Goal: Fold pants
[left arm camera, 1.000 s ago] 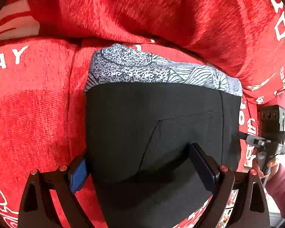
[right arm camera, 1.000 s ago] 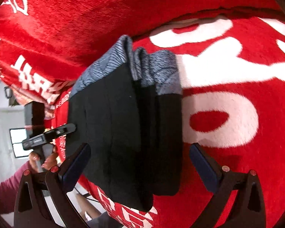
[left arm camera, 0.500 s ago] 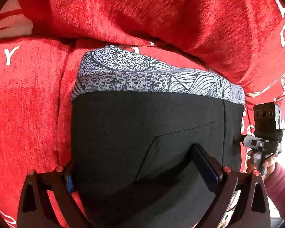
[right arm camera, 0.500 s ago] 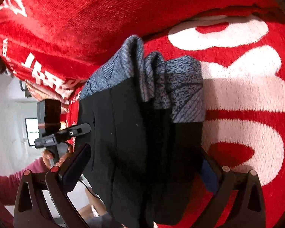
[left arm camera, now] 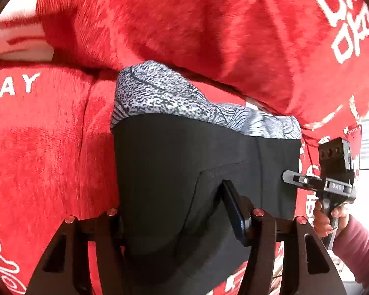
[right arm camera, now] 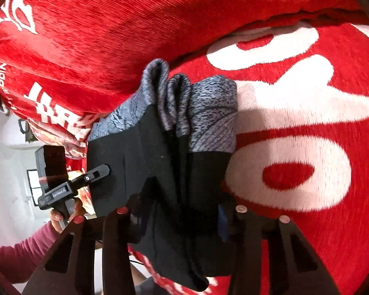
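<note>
Pinching opposite edges of the black pants with grey patterned waistband (left arm camera: 199, 162), left gripper (left arm camera: 177, 211) and right gripper (right arm camera: 174, 211) grip a bundle already folded compact, likely only set-down left on the red printed blanket (right arm camera: 307, 221).

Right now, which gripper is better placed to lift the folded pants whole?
Right, probably: the right gripper straddles all the stacked layers of the pants at their edge; the left gripper pinches only part of the broad face.

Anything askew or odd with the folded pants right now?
Slightly. In the right wrist view the pants stack unevenly: the grey patterned ends fan into separate, staggered layers. Both the left gripper and right gripper clamp the black fabric. No damage visible.
</note>
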{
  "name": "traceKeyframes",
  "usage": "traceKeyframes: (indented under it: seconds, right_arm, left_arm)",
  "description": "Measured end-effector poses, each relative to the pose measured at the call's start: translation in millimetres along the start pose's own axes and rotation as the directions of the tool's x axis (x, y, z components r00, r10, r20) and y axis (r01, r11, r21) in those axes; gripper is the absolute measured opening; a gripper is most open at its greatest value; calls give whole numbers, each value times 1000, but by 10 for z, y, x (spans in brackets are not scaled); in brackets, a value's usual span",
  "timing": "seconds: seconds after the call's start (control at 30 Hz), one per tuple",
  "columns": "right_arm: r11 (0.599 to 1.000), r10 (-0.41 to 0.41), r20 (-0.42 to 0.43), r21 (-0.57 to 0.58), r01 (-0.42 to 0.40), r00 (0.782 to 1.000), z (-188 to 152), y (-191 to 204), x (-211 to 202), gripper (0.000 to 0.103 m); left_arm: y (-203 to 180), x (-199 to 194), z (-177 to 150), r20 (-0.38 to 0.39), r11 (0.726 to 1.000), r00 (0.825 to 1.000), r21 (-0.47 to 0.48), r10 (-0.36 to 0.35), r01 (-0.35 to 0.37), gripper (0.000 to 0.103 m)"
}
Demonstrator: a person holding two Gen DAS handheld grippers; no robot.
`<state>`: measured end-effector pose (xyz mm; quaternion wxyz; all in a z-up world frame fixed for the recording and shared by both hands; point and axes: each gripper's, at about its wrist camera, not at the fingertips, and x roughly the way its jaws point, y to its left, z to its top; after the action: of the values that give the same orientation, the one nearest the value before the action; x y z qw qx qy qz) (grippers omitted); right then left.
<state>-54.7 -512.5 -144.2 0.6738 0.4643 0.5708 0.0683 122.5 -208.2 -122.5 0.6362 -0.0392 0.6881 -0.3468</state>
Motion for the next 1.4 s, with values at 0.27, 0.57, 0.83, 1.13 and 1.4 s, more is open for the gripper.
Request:
traceKeyframes:
  seconds: [0.27, 0.57, 0.83, 1.13, 1.4]
  right_arm:
    - [999, 33, -7, 21, -33, 999, -359, 215, -179, 41]
    - [997, 62, 10, 42, -63, 998, -976, 392, -231, 41]
    - [996, -59, -18, 61, 60, 998, -1310, 270, 91, 44]
    - [967, -255, 53, 28, 254, 965, -1359, 445, 9, 56]
    - [918, -392, 128, 114, 379, 911, -1524, 386, -365, 59]
  left_arm:
    - [-167, -281, -330, -16, 998, 1000, 56, 4, -3, 61]
    - [-75, -507, -936, -24, 1000, 1000, 23, 16, -16, 61]
    - [334, -217, -1229, -57, 996, 994, -25, 88, -90, 67]
    - [442, -524, -1227, 1, 964, 965, -48, 263, -263, 84]
    - [383, -621, -1345, 11, 915, 917, -70, 400, -398, 84]
